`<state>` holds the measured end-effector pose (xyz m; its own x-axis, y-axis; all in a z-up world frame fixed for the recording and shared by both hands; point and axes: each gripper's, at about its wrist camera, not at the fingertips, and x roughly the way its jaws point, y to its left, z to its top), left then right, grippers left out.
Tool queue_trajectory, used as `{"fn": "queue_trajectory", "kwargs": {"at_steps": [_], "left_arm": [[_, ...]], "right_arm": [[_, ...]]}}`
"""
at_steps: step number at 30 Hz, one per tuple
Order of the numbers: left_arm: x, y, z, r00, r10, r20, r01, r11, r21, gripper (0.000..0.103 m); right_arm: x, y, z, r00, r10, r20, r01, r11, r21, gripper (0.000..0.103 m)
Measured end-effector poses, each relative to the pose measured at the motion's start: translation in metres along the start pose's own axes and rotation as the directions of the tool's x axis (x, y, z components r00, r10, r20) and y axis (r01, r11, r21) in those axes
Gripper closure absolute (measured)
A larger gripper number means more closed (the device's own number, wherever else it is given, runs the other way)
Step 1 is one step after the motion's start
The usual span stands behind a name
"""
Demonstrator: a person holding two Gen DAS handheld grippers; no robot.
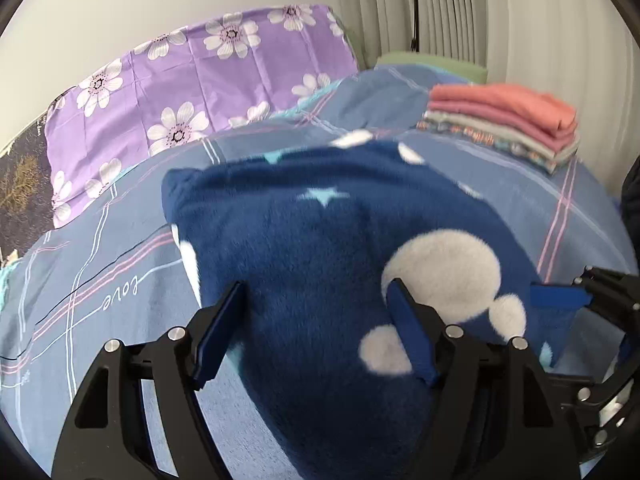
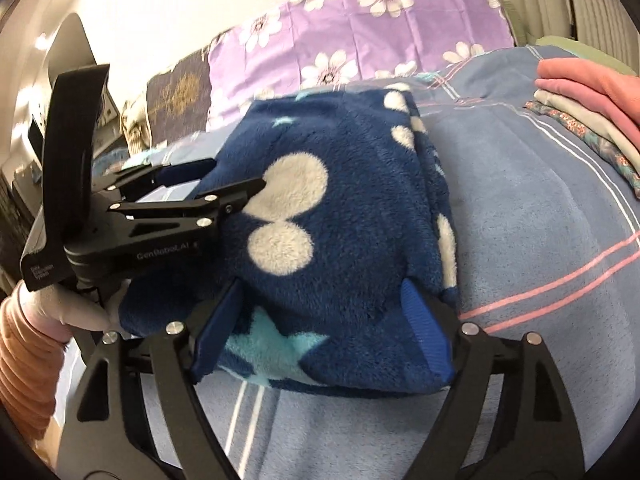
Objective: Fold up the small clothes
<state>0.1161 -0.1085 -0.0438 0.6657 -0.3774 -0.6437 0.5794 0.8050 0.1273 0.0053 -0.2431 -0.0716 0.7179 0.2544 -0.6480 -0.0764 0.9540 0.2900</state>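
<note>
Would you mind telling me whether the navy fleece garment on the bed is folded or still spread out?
Folded: the navy fleece garment lies as a compact, thick bundle with doubled layers along its right edge, on the blue bedsheet.

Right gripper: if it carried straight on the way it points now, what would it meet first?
The navy fleece garment. The right gripper stands open with the folded fleece's near edge between its fingers, so it would likely push straight into that, well before the purple floral pillow beyond.

fleece garment on bedspread | folded stack behind-right | pillow behind-left
</note>
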Motion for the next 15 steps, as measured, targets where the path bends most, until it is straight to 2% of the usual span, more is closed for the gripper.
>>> {"fn": "queue_trajectory", "kwargs": {"at_steps": [1, 2, 3, 5, 7, 8, 9, 10, 11, 12, 15], "left_arm": [[-0.004, 0.005, 0.003, 1.000, -0.003, 0.020, 0.004, 1.000, -0.018, 0.035], [-0.012, 0.013, 0.009, 0.998, -0.016, 0.064, 0.020, 0.998, -0.054, 0.039], [-0.018, 0.019, 0.013, 0.995, -0.032, 0.097, 0.040, 0.996, -0.082, 0.042], [-0.025, 0.032, 0.020, 0.985, -0.075, 0.157, 0.097, 0.986, -0.136, 0.046], [-0.020, 0.040, 0.021, 0.978, -0.119, 0.168, 0.149, 0.974, -0.173, 0.048], [-0.009, 0.039, 0.019, 0.981, -0.142, 0.130, 0.165, 0.970, -0.179, 0.049], [0.005, 0.036, 0.016, 0.983, -0.165, 0.075, 0.176, 0.969, -0.175, 0.050], [0.026, 0.027, 0.007, 0.987, -0.162, -0.002, 0.160, 0.978, -0.136, 0.049], [0.031, 0.018, 0.001, 0.991, -0.131, 0.014, 0.132, 0.988, -0.076, 0.049], [0.033, 0.006, -0.002, 0.995, -0.089, 0.034, 0.089, 0.996, 0.005, 0.049], [0.036, 0.002, 0.011, 0.997, -0.073, -0.032, 0.072, 0.997, -0.013, 0.049]], "right_arm": [[-0.003, 0.002, 0.002, 1.000, -0.018, 0.000, 0.018, 1.000, -0.018, 0.028], [-0.012, 0.004, 0.006, 0.999, -0.034, 0.027, 0.034, 0.999, -0.026, 0.040], [-0.020, 0.004, 0.010, 0.998, -0.029, 0.058, 0.030, 0.999, -0.019, 0.050], [-0.035, 0.003, 0.018, 0.994, 0.001, 0.109, -0.001, 1.000, -0.005, 0.063], [-0.042, 0.001, 0.026, 0.989, 0.023, 0.144, -0.025, 1.000, 0.011, 0.064], [-0.038, -0.001, 0.027, 0.991, 0.022, 0.130, -0.024, 1.000, 0.010, 0.064], [-0.022, -0.004, 0.026, 0.998, -0.005, 0.068, 0.004, 1.000, 0.014, 0.064], [-0.006, -0.009, 0.022, 0.999, -0.033, 0.007, 0.033, 0.999, 0.026, 0.064], [0.014, -0.019, 0.015, 0.999, -0.009, -0.032, 0.011, 0.998, 0.056, 0.063], [0.017, -0.026, 0.010, 1.000, 0.014, -0.004, -0.013, 0.997, 0.070, 0.063], [0.015, -0.035, 0.014, 0.998, 0.051, -0.025, -0.048, 0.993, 0.111, 0.063]]}}
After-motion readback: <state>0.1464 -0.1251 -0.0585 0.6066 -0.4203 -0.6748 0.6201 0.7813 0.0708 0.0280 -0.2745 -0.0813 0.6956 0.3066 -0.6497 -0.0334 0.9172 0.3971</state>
